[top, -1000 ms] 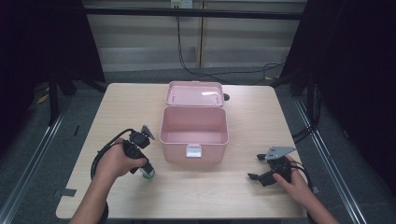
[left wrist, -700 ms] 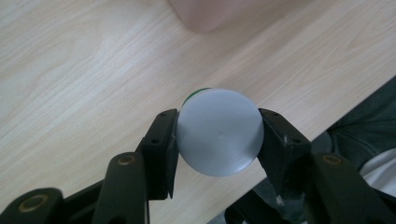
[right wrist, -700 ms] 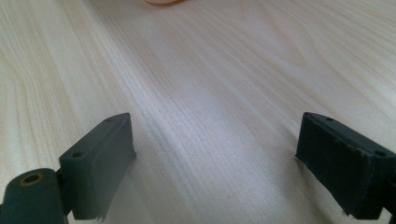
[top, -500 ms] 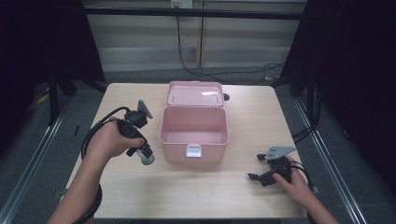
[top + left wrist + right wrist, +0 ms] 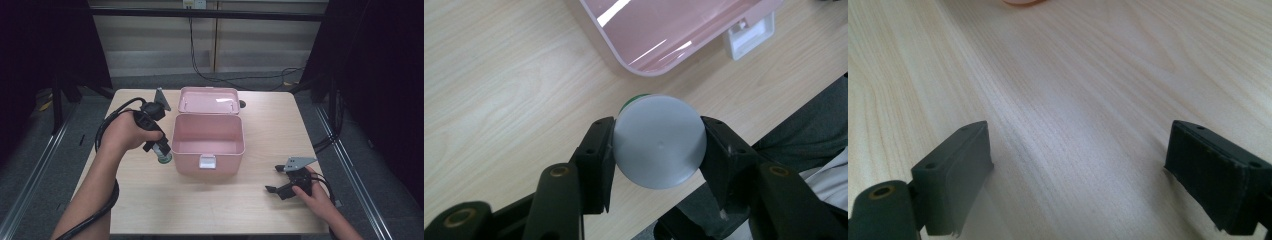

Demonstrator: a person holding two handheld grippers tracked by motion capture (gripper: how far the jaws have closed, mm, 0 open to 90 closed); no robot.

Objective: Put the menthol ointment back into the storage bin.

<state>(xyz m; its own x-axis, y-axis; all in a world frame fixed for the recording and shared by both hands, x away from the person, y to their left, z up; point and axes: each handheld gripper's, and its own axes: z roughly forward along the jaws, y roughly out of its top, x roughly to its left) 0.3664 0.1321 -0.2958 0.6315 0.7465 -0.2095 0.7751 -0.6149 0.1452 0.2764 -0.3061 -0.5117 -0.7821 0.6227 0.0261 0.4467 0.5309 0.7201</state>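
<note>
Lab-like recording bay: lone wooden table (image 5: 210, 210), black curtains (image 5: 45, 45), floor cables (image 5: 235, 80), wall socket (image 5: 194, 4).

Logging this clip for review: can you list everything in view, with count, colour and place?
Table: one, light wood, centre of the room.
Box: one, pink, open, mid-table, lid tipped back behind it, white latch in front.
Container: one, grey round end with green showing behind it, held off the table left of the box.
Cables: several, black, on the floor behind the table.
Left gripper: one, black, shut on the container, beside the box.
Right gripper: one, black, jaws open, resting on the table's near right part.
Forearms and hands: two, entering from the bottom edge.
</note>
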